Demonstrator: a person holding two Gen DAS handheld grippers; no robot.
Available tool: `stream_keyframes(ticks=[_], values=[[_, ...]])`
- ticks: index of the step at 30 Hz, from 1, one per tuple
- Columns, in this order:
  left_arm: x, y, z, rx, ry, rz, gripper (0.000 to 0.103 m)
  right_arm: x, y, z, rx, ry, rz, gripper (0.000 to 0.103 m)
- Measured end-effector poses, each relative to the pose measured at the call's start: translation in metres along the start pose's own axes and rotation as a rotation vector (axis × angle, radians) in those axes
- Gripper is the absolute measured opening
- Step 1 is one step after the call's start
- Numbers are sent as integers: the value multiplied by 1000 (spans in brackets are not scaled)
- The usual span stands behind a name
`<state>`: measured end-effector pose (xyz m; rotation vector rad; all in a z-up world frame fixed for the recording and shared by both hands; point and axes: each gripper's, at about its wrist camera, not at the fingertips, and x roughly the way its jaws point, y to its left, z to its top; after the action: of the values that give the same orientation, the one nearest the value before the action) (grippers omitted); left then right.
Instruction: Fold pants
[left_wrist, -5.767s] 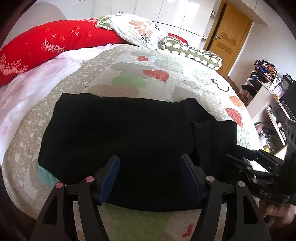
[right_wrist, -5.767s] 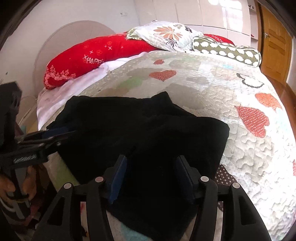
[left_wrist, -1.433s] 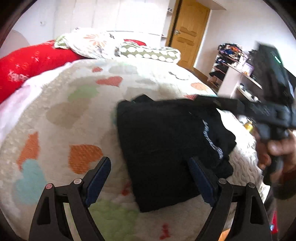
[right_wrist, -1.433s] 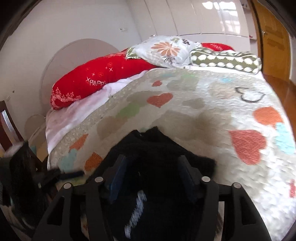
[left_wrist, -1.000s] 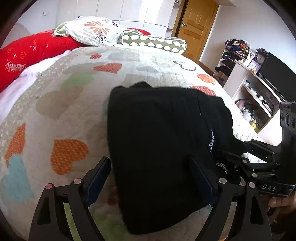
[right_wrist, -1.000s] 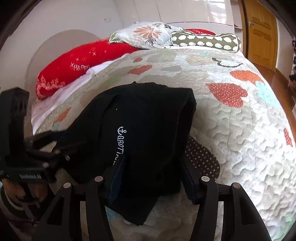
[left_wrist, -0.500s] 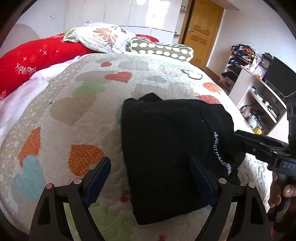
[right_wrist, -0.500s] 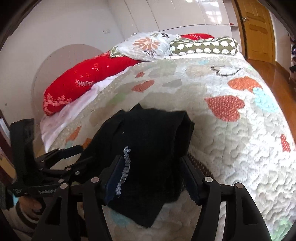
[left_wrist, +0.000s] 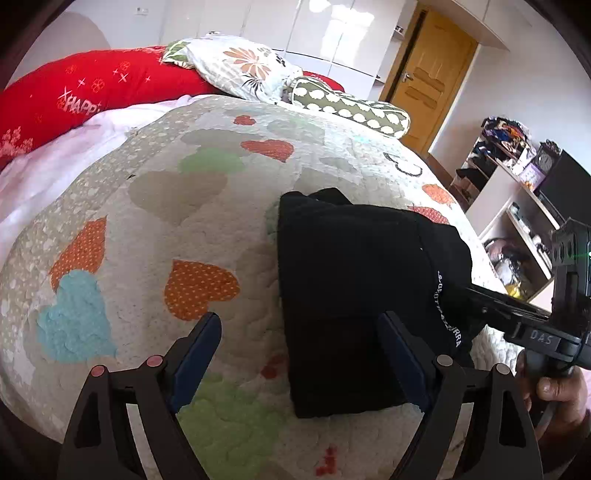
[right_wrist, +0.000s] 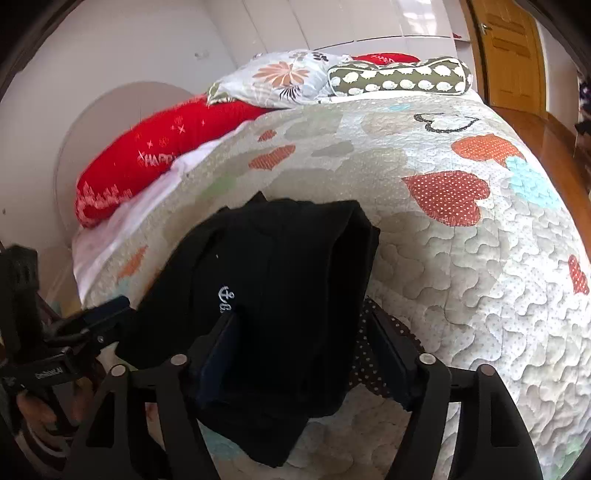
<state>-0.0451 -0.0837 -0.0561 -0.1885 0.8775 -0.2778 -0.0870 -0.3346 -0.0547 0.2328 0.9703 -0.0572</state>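
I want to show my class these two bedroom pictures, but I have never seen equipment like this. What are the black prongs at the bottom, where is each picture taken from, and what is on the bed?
There is no robot here. A person holds a two-finger gripper in each hand, and each carries a wide-angle camera looking forward along its fingers.

One picture comes from the left gripper, whose blue-padded fingers stand open and hold nothing. The other comes from the right gripper, also open, its fingers either side of the cloth without pinching it.

Each camera also sees the other tool, off to the side.

Folded black pants with white lettering lie on a heart-patterned quilt. Behind are a red pillow, a floral pillow and a green spotted bolster.
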Motion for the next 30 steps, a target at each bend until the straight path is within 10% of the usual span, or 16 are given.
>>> stream_keyframes(ticks=[30], values=[[69,26,35,-137,72,-125,95,12,-8,2,56,26,0,83]])
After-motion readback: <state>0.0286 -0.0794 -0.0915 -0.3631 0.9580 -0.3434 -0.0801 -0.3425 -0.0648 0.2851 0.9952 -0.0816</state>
